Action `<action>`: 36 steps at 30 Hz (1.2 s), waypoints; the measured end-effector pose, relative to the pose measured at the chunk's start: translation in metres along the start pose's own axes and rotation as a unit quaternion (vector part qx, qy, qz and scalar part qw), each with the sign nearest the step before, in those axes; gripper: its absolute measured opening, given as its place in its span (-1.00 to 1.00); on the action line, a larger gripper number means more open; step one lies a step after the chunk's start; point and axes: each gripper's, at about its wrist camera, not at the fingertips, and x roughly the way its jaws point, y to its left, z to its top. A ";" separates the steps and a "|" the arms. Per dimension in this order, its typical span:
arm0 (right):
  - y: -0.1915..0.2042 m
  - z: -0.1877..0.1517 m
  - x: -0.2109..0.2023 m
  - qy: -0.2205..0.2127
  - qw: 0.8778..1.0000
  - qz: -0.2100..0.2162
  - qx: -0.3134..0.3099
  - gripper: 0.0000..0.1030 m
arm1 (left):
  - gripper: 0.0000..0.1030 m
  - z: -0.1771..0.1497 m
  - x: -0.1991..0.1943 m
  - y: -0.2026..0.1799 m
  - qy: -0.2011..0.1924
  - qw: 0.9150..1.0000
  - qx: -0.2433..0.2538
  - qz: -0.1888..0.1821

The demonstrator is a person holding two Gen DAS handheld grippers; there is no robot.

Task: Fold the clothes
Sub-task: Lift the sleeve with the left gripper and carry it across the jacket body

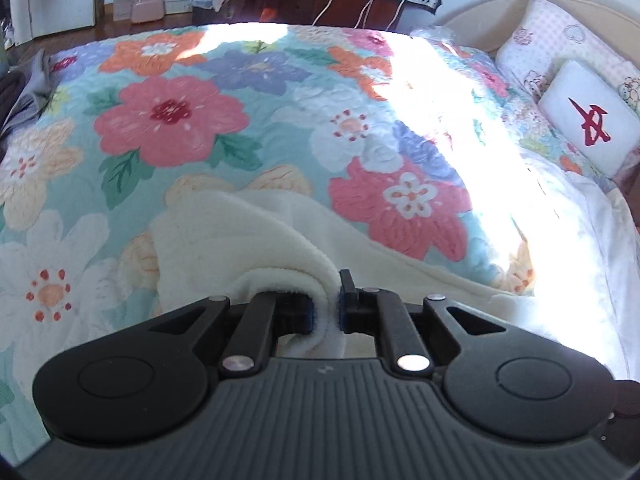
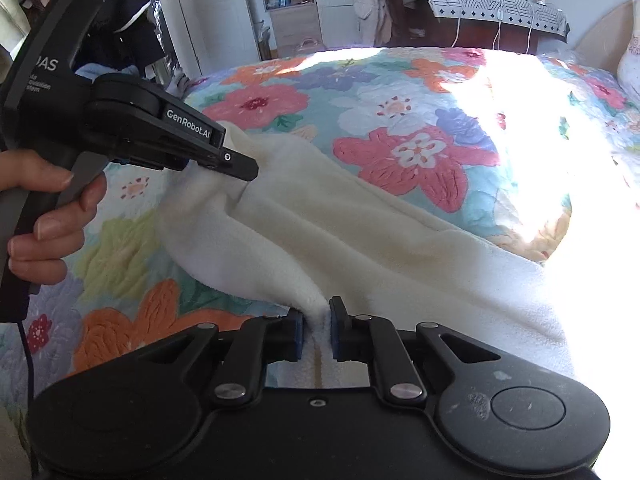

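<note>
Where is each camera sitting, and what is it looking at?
Left wrist: rides the left gripper, looking along its fingers at the cream garment and across the floral bedspread.
Right wrist: rides the right gripper, looking across the bed; the person's left hand shows.
Shared: garment, bedspread, the far patterned-cloth table.

Ahead of you the flowered quilted bed cover (image 1: pixel 240 92) lies open and flat. On your right, the white cushion with a red mark (image 1: pixel 592 116) and the patterned pillows (image 1: pixel 532 48) block the headboard end.
</note>
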 end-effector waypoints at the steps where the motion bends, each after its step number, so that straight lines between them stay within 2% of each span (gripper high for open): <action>1: -0.003 0.000 -0.003 -0.004 1.000 0.001 0.004 -0.74 | -0.80 0.003 -0.005 -0.010 -0.010 1.000 0.014 -0.007; 3: -0.006 0.000 -0.012 -0.006 1.000 -0.002 -0.005 -0.74 | -0.80 0.008 -0.015 -0.031 -0.026 0.999 0.042 -0.019; 6: -0.017 0.002 -0.036 -0.015 1.000 -0.023 -0.006 -0.75 | -0.80 0.015 -0.029 -0.069 -0.020 0.995 0.072 -0.059; 11: -0.062 0.011 -0.081 -0.024 0.994 -0.033 0.100 -0.75 | -0.80 0.015 -0.055 -0.149 -0.037 0.977 0.152 -0.142; 15: -0.085 0.001 -0.119 -0.036 0.989 -0.059 0.128 -0.75 | -0.80 0.004 -0.059 -0.214 -0.030 0.951 0.230 -0.205; 19: -0.100 -0.033 -0.156 -0.041 0.980 -0.102 0.167 -0.75 | -0.80 -0.022 -0.058 -0.274 -0.016 0.920 0.299 -0.254; 23: -0.123 -0.067 -0.176 -0.049 0.960 -0.126 0.244 -0.73 | -0.80 -0.052 -0.062 -0.321 -0.001 0.891 0.348 -0.292; 25: -0.131 -0.078 -0.182 -0.052 0.952 -0.141 0.267 -0.62 | -0.80 -0.064 -0.069 -0.343 -0.002 0.873 0.376 -0.309; 26: -0.133 -0.083 -0.188 -0.060 0.946 -0.158 0.277 -0.60 | -0.80 -0.067 -0.072 -0.349 -0.004 0.868 0.385 -0.315; 28: -0.139 -0.092 -0.204 -0.077 0.933 -0.181 0.300 -0.36 | -0.80 -0.071 -0.080 -0.362 -0.008 0.860 0.395 -0.322; 29: -0.143 -0.096 -0.211 -0.083 0.928 -0.189 0.312 -0.18 | -0.79 -0.072 -0.083 -0.368 -0.010 0.857 0.401 -0.325; 33: -0.154 -0.099 -0.236 -0.085 0.918 -0.232 0.311 -0.08 | -0.79 -0.079 -0.093 -0.391 -0.016 0.844 0.415 -0.339; 36: -0.167 -0.103 -0.253 -0.115 0.911 -0.234 0.318 -0.02 | -0.79 -0.092 -0.089 -0.408 0.000 0.835 0.430 -0.343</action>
